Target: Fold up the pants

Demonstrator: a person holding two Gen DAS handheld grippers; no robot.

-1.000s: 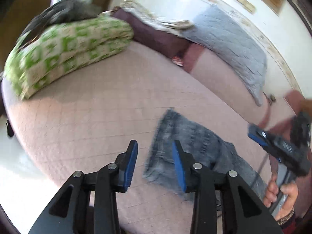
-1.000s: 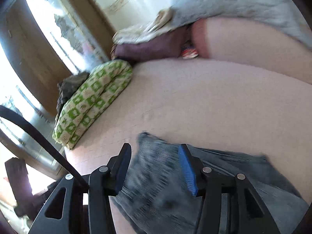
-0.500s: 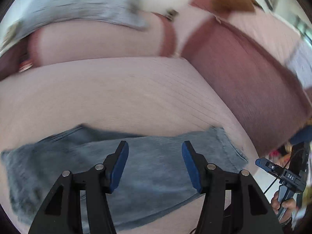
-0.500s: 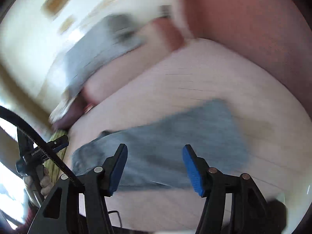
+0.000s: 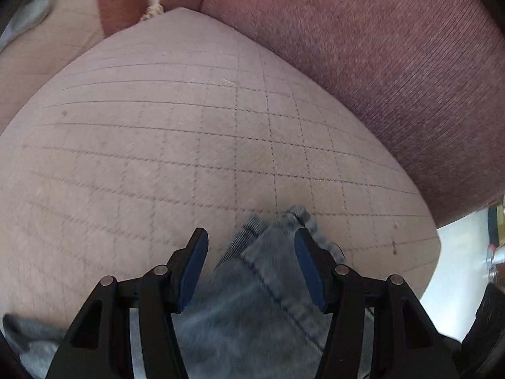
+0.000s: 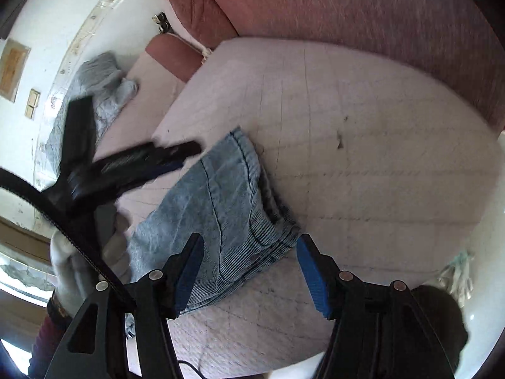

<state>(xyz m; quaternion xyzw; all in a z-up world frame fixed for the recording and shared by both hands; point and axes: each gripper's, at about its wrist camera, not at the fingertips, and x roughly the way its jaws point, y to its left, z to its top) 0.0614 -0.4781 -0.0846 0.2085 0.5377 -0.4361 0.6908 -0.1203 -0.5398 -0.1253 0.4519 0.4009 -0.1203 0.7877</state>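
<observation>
Near mattress point(image 6: 363, 164) corner: pants point(image 6: 227, 202) hem; open quilt beyond

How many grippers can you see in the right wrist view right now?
2. The right gripper fills the bottom of the view, jaws open above the jeans. The left gripper reaches in from the left over the far end of the jeans, blurred. None appears hidden.

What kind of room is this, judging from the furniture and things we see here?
Probably a bedroom: blue denim pants lie on a pale quilted mattress beside a dark red upholstered bed frame, with a grey quilted blanket further back.
</observation>
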